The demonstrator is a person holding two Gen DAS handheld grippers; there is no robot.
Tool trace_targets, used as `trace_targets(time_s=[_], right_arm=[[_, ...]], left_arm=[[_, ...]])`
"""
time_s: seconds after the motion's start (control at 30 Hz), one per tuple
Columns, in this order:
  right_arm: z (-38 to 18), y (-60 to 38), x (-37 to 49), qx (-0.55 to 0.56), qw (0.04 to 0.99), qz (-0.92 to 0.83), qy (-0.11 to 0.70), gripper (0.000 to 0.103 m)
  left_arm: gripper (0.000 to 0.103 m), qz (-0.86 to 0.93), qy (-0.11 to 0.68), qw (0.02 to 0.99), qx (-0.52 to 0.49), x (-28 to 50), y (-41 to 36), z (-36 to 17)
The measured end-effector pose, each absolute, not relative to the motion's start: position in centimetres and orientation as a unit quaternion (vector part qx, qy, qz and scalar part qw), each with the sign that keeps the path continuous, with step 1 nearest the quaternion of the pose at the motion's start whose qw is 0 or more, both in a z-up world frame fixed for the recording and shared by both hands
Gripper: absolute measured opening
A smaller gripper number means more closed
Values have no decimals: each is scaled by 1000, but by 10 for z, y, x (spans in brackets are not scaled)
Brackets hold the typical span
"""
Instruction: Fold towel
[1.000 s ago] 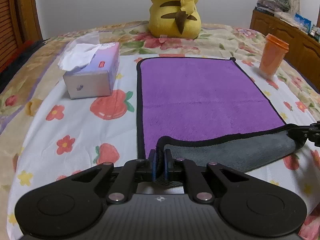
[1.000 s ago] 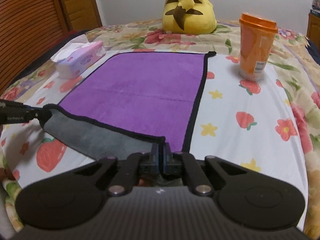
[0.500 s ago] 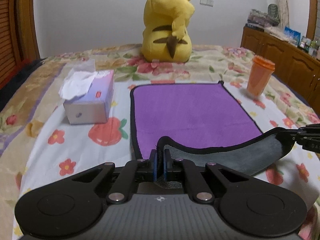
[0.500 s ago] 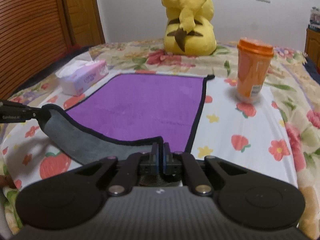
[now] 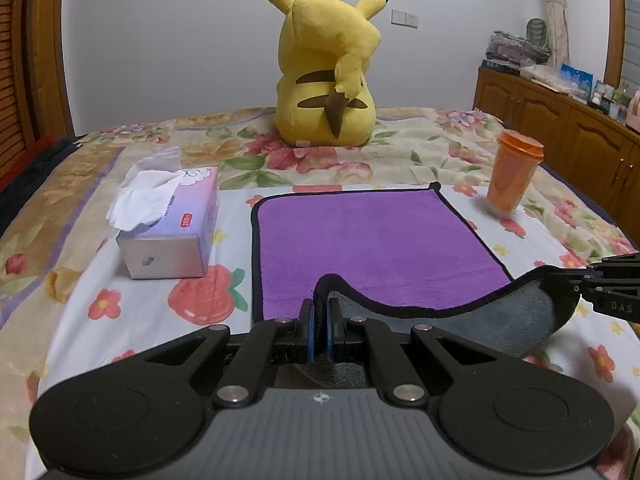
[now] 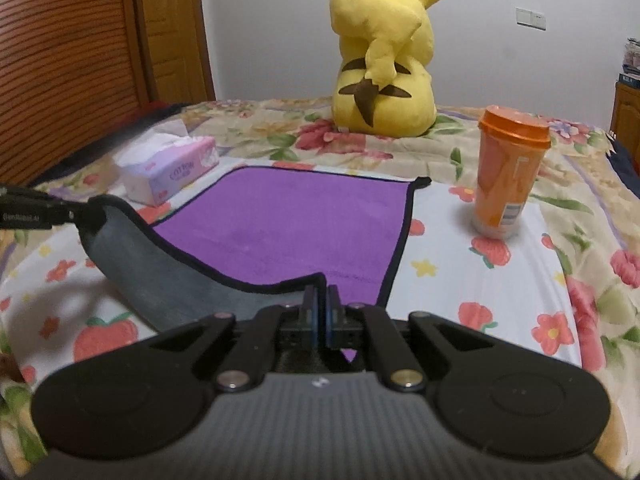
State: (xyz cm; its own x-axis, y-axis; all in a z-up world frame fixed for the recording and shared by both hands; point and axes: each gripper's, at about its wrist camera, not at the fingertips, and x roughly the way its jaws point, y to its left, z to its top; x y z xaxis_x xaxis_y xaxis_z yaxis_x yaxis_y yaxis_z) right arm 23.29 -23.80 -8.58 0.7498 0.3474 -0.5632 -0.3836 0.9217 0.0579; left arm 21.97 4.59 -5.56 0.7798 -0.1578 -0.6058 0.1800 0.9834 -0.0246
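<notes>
A purple towel (image 5: 372, 240) with black edging lies on a bed (image 5: 132, 312) covered in a flower and strawberry print. Its near edge is lifted off the bed, showing the grey underside sagging between two pairs of tongs. The left tongs (image 5: 319, 320) are clenched on the near left corner; the right tongs (image 6: 320, 312) are clenched on the near right corner. The far half of the towel lies flat. A tissue box (image 5: 172, 232) sits just left of the towel, an orange lidded cup (image 5: 514, 176) to its right, and a yellow plush toy (image 5: 328, 76) sits beyond the far edge, its back to the camera.
</notes>
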Motion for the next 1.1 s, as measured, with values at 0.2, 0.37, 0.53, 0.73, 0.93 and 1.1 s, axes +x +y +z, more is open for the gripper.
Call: trace_targets(time_s=[0.2, 0.37, 0.53, 0.73, 0.93, 1.1], right_arm=[[-90, -240, 240, -31, 935, 195, 294, 4], [-88, -242, 245, -31, 938, 197, 283, 4], [-86, -241, 250, -32, 940, 196, 277, 4], [-85, -239, 257, -38, 942, 195, 271, 4], [-82, -241, 266, -38, 944, 196, 263, 4], [-78, -243, 275, -35, 946, 193, 258, 4]], left_arm=[[9, -101, 314, 944, 23, 228, 46, -59], [8, -99, 312, 945, 19, 236, 49, -58], [8, -102, 305, 947, 14, 242, 50, -54], [8, -105, 297, 949, 16, 247, 48, -51], [8, -106, 290, 951, 24, 254, 46, -48], [8, -106, 288, 951, 33, 266, 43, -49]])
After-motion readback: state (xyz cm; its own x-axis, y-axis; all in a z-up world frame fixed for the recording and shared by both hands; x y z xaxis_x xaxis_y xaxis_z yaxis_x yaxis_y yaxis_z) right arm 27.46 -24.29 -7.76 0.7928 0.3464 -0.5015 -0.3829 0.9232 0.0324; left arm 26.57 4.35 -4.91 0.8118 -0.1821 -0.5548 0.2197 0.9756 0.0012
